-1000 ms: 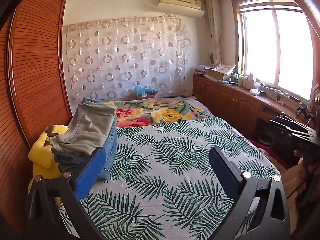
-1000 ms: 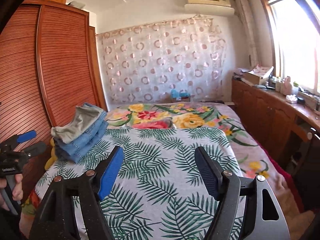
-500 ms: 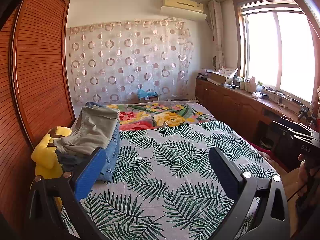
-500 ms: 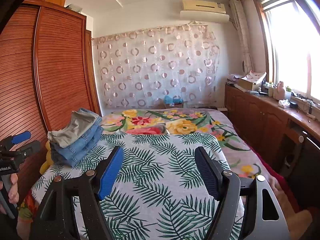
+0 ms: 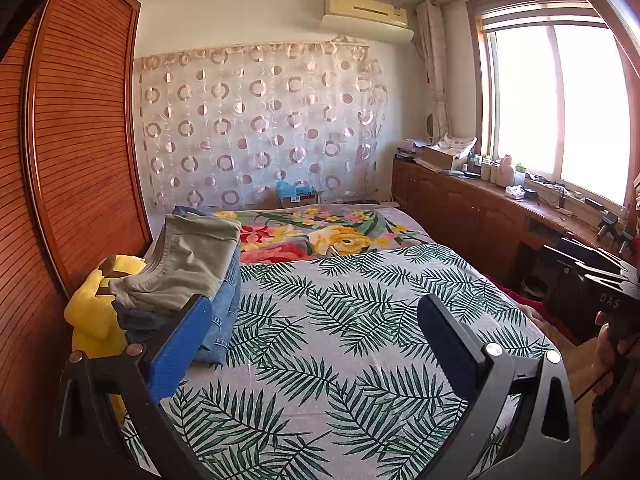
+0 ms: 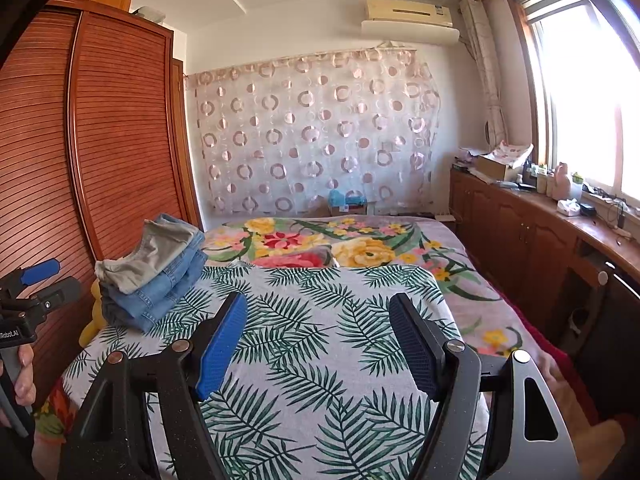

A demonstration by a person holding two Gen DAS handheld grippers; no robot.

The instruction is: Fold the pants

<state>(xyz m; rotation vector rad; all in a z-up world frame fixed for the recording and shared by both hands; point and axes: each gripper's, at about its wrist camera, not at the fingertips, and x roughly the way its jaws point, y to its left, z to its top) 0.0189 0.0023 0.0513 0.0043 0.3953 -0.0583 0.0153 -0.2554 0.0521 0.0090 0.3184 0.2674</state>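
- while both grippers hang over the palm-leaf bedspread [image 5: 352, 320] holding nothing, judged to be between garments: a stack of folded pants [image 5: 188, 268] lies at the bed's left edge, beside the louvred wardrobe [image 5: 80, 152].
- left gripper [image 5: 316, 320]: jaws spread wide, nothing between the blue pads, only bedspread below.
- right gripper [image 6: 320, 336]: likewise parted and bare (no cloth touching either pad).
- no unfolded pants visible on the bed in either view, so the next move probably calls for fetching another pair from somewhere out of frame, then laying it flat on the open leaf print; otherwise done.
- left wrist view alone: a yellow plush toy [image 5: 92, 308] pressed against the stack, plus the other tool's black body at the right border.
- right wrist view alone: the stack's layers from the side, grey-green pair over blue denim, and the other tool gripped in a hand at the left border.
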